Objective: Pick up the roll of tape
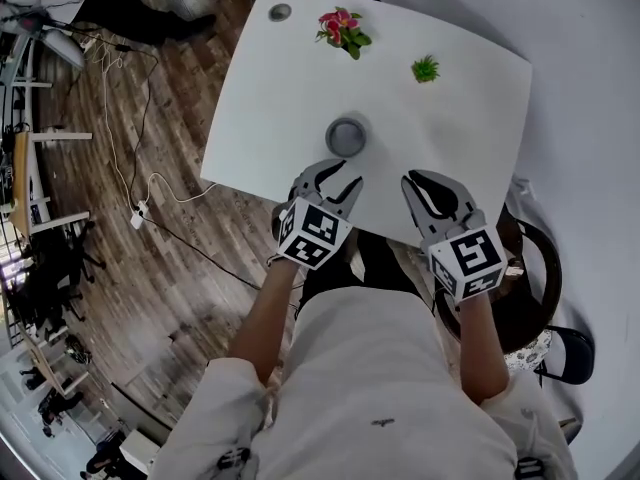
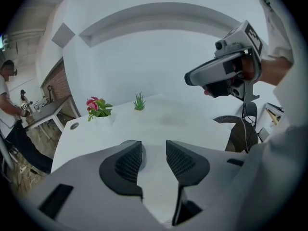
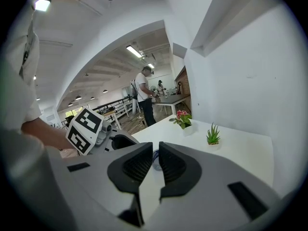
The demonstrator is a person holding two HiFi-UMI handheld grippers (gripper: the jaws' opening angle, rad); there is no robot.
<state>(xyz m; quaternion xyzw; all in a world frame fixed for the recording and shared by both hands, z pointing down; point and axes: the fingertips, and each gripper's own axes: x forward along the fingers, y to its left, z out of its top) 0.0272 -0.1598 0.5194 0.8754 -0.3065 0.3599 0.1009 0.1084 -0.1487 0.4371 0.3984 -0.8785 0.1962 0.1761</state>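
The roll of tape (image 1: 346, 136) is a grey ring lying flat on the white table (image 1: 470, 98), a little in from its near edge. My left gripper (image 1: 345, 176) hovers just short of the roll with its jaws apart and nothing between them. From the left gripper view, the roll (image 2: 128, 143) peeks out behind the left jaw of that gripper (image 2: 154, 150). To the right, my right gripper (image 1: 415, 180) is held over the table's near edge, its jaws closed to a thin slit with nothing held. Through that slit of the right gripper (image 3: 155, 150) a sliver of the roll (image 3: 155, 159) shows.
A pink flower in a white pot (image 1: 342, 28) and a small green plant (image 1: 425, 68) stand at the far side, with a round grommet (image 1: 280, 12) at the far left corner. A dark wicker chair (image 1: 535, 268) sits at my right. Cables (image 1: 140, 168) trail over the wood floor.
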